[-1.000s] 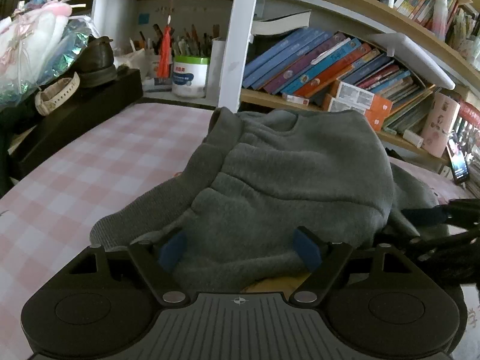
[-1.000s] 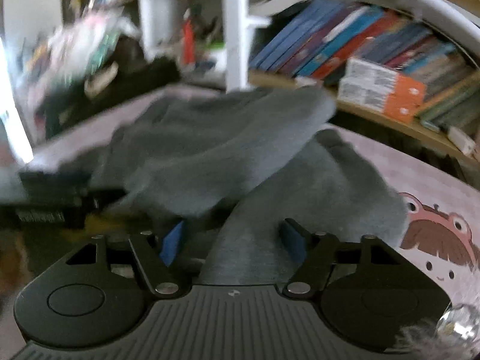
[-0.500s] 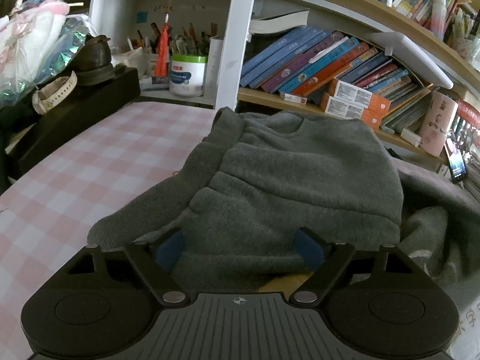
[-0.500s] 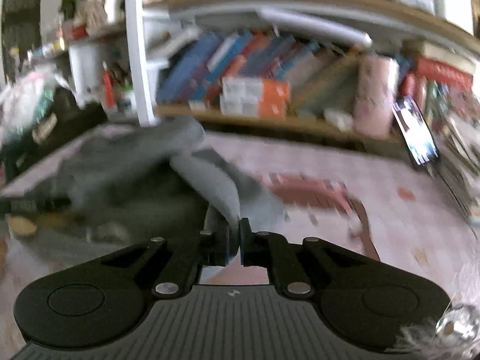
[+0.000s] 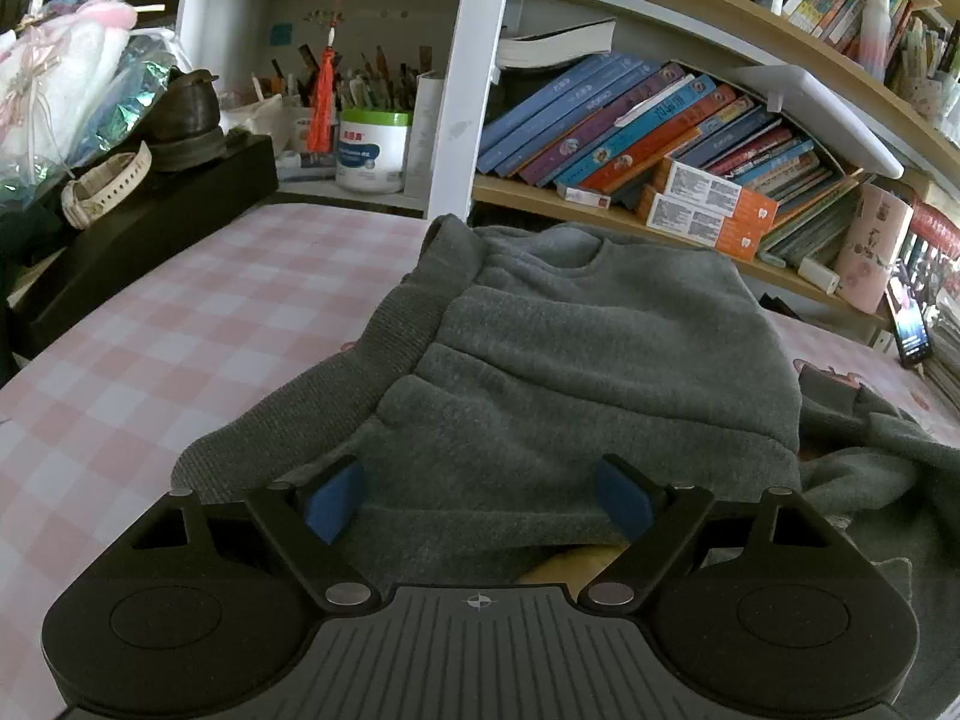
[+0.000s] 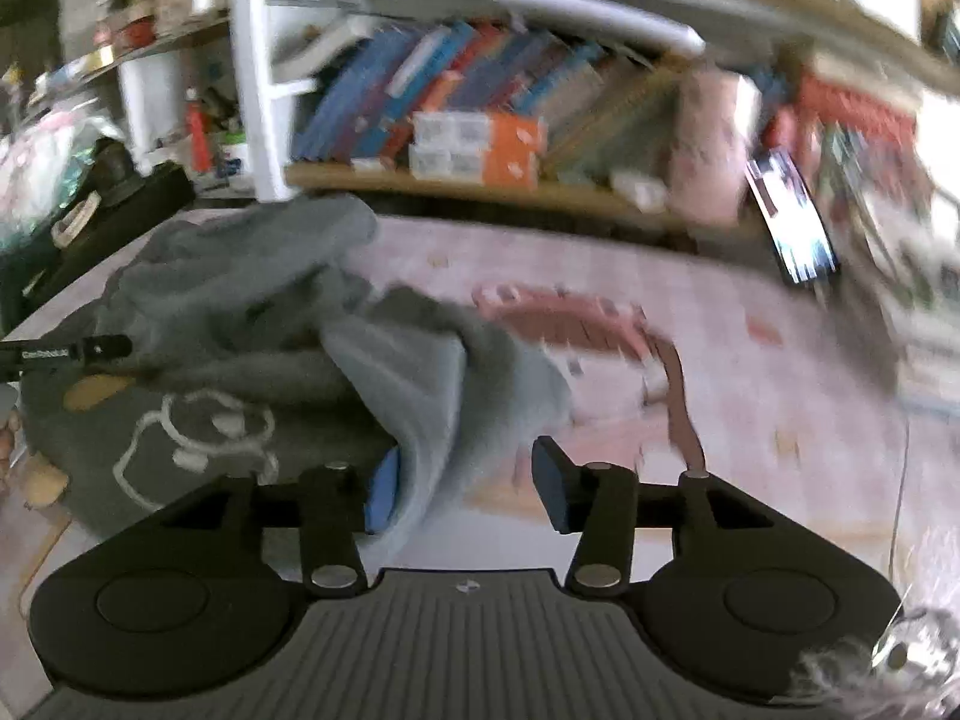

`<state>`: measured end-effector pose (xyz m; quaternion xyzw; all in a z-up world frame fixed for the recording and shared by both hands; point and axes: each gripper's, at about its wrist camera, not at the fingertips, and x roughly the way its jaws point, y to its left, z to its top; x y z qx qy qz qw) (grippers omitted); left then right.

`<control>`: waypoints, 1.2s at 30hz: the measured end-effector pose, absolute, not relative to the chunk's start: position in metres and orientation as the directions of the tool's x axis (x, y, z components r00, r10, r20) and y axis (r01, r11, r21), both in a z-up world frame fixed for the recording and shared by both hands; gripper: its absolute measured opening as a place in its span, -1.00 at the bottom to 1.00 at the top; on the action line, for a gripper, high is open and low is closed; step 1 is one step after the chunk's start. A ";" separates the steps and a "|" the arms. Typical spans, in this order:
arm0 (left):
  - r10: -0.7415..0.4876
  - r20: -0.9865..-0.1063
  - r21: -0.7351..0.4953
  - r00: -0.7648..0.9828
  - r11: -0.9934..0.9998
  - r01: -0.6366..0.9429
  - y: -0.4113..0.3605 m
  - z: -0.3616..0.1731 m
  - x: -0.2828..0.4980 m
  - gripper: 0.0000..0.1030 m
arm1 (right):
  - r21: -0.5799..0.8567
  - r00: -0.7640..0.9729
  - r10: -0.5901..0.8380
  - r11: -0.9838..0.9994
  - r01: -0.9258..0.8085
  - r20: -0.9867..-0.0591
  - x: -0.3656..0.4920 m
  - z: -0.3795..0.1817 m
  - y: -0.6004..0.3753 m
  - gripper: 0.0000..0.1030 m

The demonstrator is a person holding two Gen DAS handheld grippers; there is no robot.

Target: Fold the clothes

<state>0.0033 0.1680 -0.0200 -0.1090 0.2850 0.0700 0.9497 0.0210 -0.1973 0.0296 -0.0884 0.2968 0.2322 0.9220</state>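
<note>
A: What changed w/ the right gripper (image 6: pixel 465 486)?
B: It swung off toward the desk's (image 5: pixel 180 324) right side; jaws opening, letting go the sleeve (image 6: pixel 432 384), cloth still betw. them.
A: Left gripper (image 5: pixel 477 501)?
B: Unmoved; jaws wide, unclenched over the sweater's (image 5: pixel 570 360) near hem, mid-desk; one fold laid, more to do.

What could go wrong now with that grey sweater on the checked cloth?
The right gripper is opening with a flap of the grey sweater draped against one pad, so the cloth may snag and drag as it pulls away. The left gripper stands wide over a bunched, wrinkled hem; the fold could come out crooked.
</note>
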 end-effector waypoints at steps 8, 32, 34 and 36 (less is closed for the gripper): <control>0.063 -0.552 -0.181 0.831 0.965 -0.192 0.170 -0.020 0.003 0.69 | -0.274 0.724 0.330 0.768 -0.579 -0.605 0.046 0.009 -0.119 -0.14; 0.051 -0.542 -0.205 0.839 0.960 -0.190 0.174 -0.021 0.000 0.69 | -0.061 0.808 0.052 0.992 -0.108 -0.587 -0.023 0.028 -0.317 -0.34; 0.049 -0.541 -0.208 0.840 0.960 -0.190 0.174 -0.021 0.000 0.69 | -0.059 0.823 0.098 0.986 -0.157 -0.560 -0.023 0.034 -0.306 -0.30; 0.047 -0.538 -0.213 0.842 0.958 -0.190 0.174 -0.022 0.000 0.69 | -0.042 0.821 0.161 0.975 -0.219 -0.548 -0.017 0.036 -0.291 -0.30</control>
